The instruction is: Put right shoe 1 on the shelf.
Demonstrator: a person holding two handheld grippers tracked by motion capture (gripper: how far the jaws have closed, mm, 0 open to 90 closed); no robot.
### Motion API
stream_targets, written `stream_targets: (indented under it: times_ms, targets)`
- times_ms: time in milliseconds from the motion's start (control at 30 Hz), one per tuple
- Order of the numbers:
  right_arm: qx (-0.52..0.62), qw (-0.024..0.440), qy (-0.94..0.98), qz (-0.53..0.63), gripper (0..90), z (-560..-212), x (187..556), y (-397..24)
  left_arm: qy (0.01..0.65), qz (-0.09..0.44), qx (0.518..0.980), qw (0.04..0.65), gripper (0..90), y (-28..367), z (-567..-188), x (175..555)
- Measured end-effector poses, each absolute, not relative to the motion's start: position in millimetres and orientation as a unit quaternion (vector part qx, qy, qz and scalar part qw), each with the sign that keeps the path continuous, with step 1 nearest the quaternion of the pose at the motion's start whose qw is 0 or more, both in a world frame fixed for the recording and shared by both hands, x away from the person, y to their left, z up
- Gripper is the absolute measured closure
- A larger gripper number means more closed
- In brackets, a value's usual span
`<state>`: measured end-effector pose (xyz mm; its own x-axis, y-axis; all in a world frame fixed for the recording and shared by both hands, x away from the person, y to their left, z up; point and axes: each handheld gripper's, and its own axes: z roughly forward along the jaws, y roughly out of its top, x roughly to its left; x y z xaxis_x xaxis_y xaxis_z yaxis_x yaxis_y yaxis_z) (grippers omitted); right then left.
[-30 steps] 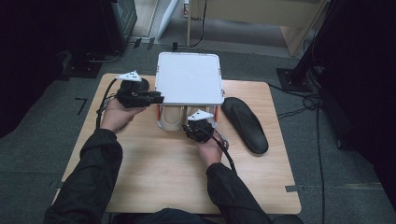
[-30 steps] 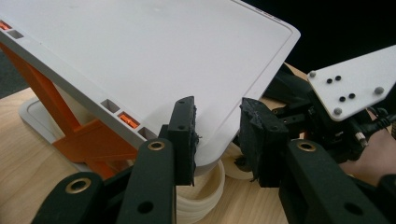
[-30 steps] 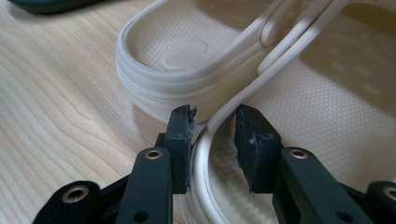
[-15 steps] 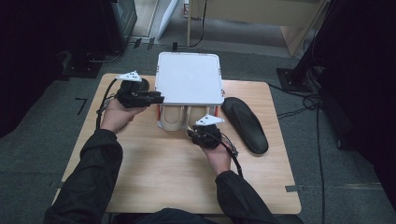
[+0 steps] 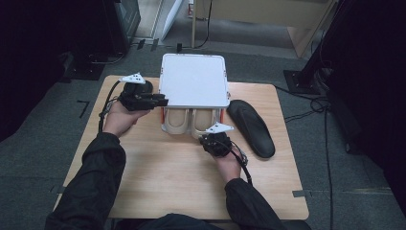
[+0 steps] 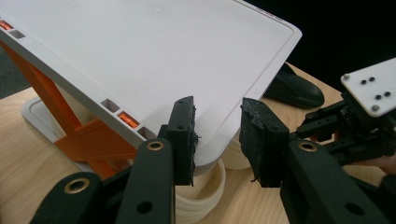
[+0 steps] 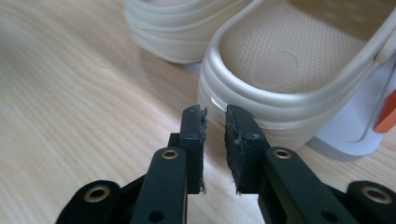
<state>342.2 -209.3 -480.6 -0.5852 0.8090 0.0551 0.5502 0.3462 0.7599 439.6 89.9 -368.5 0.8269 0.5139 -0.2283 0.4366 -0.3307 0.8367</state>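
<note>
A white rack (image 5: 194, 79) with orange struts (image 6: 79, 135) stands at the table's back. On its lower tier sit two cream clogs (image 5: 176, 120), heels toward me. My left gripper (image 5: 163, 101) is open at the rack's near left corner; in the left gripper view the top board's corner (image 6: 140, 46) lies by the left pad (image 6: 184, 135) of the gripper (image 6: 217, 109). My right gripper (image 5: 209, 137) sits low on the table before the right clog (image 7: 299, 70). Its jaws (image 7: 215, 114) have just been closing to a narrow gap, with nothing between them.
A black shoe insole (image 5: 251, 127) lies on the wooden table (image 5: 167, 182) right of the rack. The other clog (image 7: 187, 32) is to the left in the right gripper view. Dark floor, cables and furniture surround the table.
My right gripper has drawn back toward me and slightly right, away from the clogs, and its jaws have narrowed. The left gripper has stayed at the rack's corner.
</note>
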Motion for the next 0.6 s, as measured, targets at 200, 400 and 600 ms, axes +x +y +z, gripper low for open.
stream_targets:
  times_ms: [200, 400, 600]
  targets:
    - [0.424, 0.169, 0.803, 0.383, 76.4, -481, 350, -209, 0.292, 0.039, 0.815, 0.500, 65.8, 90, -368, 439]
    - [0.436, 0.150, 0.795, 0.394, 69.6, -484, 356, -211, 0.298, 0.020, 0.809, 0.506, 64.6, 92, -369, 441]
    - [0.423, 0.134, 0.802, 0.400, 58.9, -479, 348, -214, 0.300, 0.032, 0.806, 0.510, 55.5, 97, -367, 439]
